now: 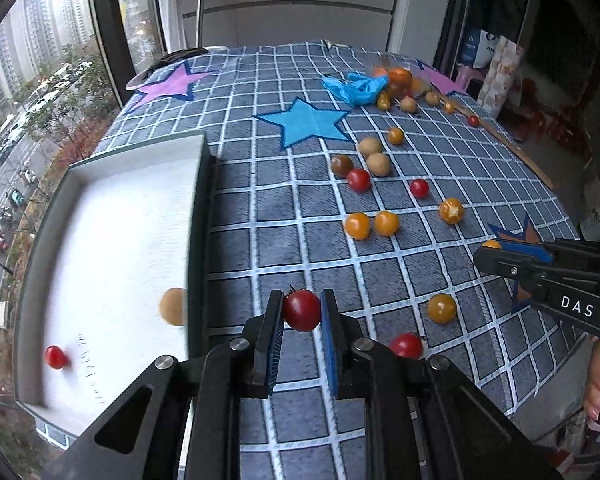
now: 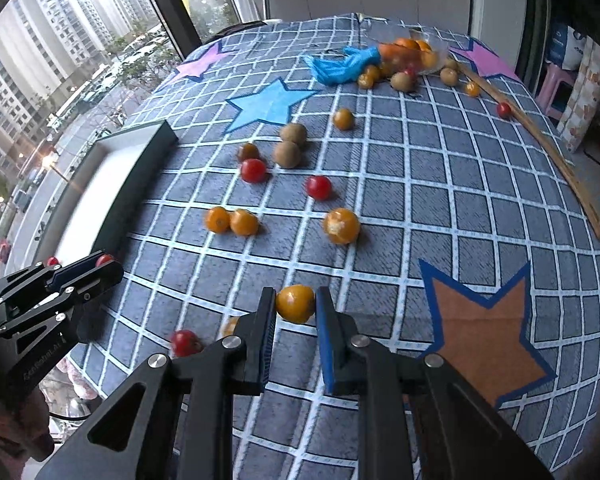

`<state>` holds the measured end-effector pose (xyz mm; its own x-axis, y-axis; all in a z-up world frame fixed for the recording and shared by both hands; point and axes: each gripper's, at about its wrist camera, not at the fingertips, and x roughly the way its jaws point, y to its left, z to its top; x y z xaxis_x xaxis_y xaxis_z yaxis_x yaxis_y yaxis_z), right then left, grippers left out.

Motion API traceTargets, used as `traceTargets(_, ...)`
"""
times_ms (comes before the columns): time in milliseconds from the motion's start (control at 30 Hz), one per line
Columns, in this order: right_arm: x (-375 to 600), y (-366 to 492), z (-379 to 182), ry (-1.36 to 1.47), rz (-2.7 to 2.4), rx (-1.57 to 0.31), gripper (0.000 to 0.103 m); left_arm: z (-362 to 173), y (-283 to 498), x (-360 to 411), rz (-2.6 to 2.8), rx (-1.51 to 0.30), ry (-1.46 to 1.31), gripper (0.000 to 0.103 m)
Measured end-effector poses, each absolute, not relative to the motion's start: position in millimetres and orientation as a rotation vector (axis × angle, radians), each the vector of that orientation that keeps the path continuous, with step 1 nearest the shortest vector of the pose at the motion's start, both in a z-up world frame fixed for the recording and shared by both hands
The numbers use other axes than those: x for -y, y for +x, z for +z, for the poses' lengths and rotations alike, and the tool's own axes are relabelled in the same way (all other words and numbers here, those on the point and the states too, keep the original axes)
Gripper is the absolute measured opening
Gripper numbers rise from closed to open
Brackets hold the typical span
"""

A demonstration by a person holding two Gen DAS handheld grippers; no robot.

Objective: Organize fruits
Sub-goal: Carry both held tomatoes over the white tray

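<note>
Both grippers carry fruit: our left gripper fingers pinch a red cherry tomato beside the white tray, likely for dropping in, while right gripper fingers pinch an orange fruit above the checkered bench.

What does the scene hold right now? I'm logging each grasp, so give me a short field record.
left gripper: shut on red cherry tomato
right gripper: shut on orange fruit
tray: white, at table's left side; holds a red tomato and a tan fruit
loose fruit: red, orange and brown pieces scattered on the checked cloth
far end: blue bag beside a fruit pile
</note>
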<state>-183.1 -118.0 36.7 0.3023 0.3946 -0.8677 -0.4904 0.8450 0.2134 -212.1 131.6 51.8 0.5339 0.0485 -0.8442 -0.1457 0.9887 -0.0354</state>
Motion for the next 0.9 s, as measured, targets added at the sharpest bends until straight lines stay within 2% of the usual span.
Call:
traceTargets(500,44.7,-210.7,67.5,-0.183,0.707,-1.084,0.021,59.1,-246.8,-193.7,0.206,-0.97,-0.163,0.019)
traceTargets(900,-62.5,-224.5,70.6,-0.252,0.879,-1.099,0.021,31.2,-264.3,-255.8,0.326,-1.028,-0.188,0.019)
